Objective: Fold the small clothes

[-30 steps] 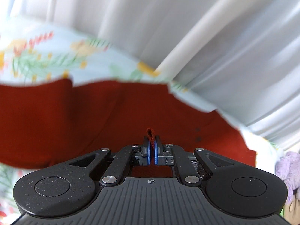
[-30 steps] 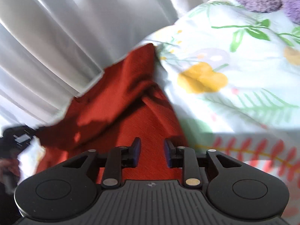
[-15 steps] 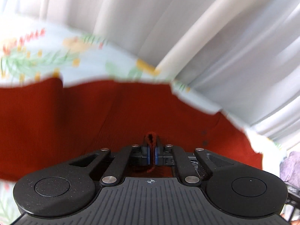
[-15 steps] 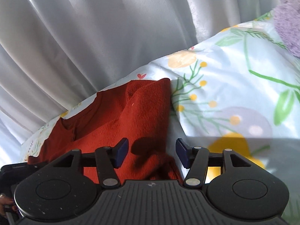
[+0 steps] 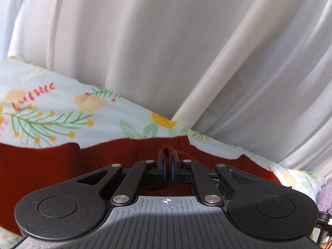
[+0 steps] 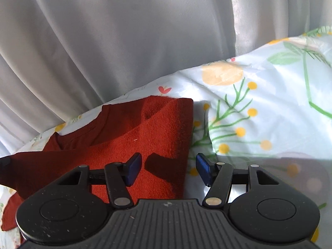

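Since a second ago, right gripper (image 6: 169, 169) has spread wide, hovering empty over the garment's (image 6: 132, 141) folded edge on the sheet (image 6: 259, 103). Only the left view shows left gripper (image 5: 168, 166) pinching a red fold; curtain (image 5: 166, 41) beyond.

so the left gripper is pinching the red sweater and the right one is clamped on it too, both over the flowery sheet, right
Not quite. The right gripper is not clamped on anything: the right wrist view shows its jaws wide apart above the red sweater. The rest holds: the left gripper is pinching a fold of the sweater, and both are over the flowery sheet.
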The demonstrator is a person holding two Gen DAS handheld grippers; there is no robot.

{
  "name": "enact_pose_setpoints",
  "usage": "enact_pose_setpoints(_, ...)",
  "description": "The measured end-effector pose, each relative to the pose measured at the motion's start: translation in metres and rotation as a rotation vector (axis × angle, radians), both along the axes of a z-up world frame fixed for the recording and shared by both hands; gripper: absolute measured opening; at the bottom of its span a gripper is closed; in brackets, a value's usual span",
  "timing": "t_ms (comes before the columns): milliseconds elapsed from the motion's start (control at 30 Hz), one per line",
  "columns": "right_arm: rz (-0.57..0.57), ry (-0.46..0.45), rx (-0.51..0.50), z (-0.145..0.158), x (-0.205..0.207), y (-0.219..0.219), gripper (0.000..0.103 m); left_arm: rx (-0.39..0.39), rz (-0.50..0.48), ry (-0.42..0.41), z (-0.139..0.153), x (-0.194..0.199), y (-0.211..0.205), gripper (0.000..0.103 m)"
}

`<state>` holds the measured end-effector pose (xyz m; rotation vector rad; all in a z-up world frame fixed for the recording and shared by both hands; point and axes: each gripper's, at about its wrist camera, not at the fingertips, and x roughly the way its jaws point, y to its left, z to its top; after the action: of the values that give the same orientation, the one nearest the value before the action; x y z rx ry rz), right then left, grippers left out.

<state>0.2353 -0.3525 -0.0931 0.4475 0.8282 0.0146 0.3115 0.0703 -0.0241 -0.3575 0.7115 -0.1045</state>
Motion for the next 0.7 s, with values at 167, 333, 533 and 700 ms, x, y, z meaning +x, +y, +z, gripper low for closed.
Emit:
enact_pose_setpoints(167, -0.013, -0.074, -0.080, 0.005, -0.006, 0.001, 0.007, -0.005, -0.029, 0.014, -0.015, -0.001, -0.012, 0.006)
enact_pose_setpoints(333, -0.093, -0.066, -0.133, 0.001, -0.007, -0.017, 0.007, 0.128, -0.039, 0.046, -0.041, 0.006, -0.034, 0.007)
enact_pose_setpoints(533, -0.137, -0.116, -0.120, 0.015, -0.026, -0.029, 0.009, 0.095, 0.057, 0.021, -0.029, -0.023, -0.018, 0.056)
enact_pose_setpoints(700, 0.081, -0.177, 0.191, 0.016, -0.046, 0.010, 0.022, -0.042, -0.066, -0.028, -0.031, -0.044, -0.047, 0.094)
